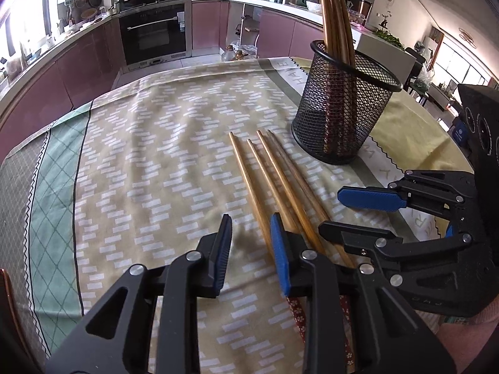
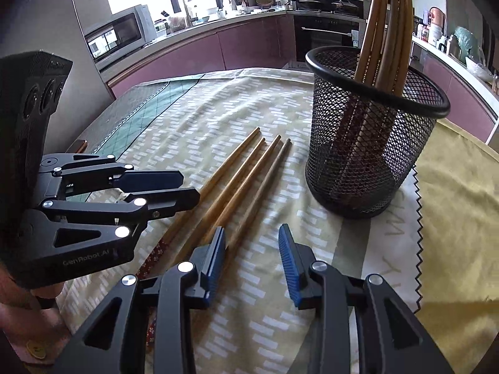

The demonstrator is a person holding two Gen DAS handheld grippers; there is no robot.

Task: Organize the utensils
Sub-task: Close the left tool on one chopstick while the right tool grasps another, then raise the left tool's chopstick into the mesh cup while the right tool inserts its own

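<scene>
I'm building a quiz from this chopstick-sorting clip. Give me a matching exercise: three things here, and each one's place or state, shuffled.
Things:
1. loose chopsticks
2. mesh holder
3. right gripper

States:
A. standing upright, chopsticks inside
B. open, holding nothing
C. lying flat on the tablecloth

Pairs: 1-C, 2-A, 3-B

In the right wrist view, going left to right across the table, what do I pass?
Left gripper → chopsticks lying on the cloth → mesh holder with more chopsticks standing in it → bare yellow cloth at the right edge.
</scene>
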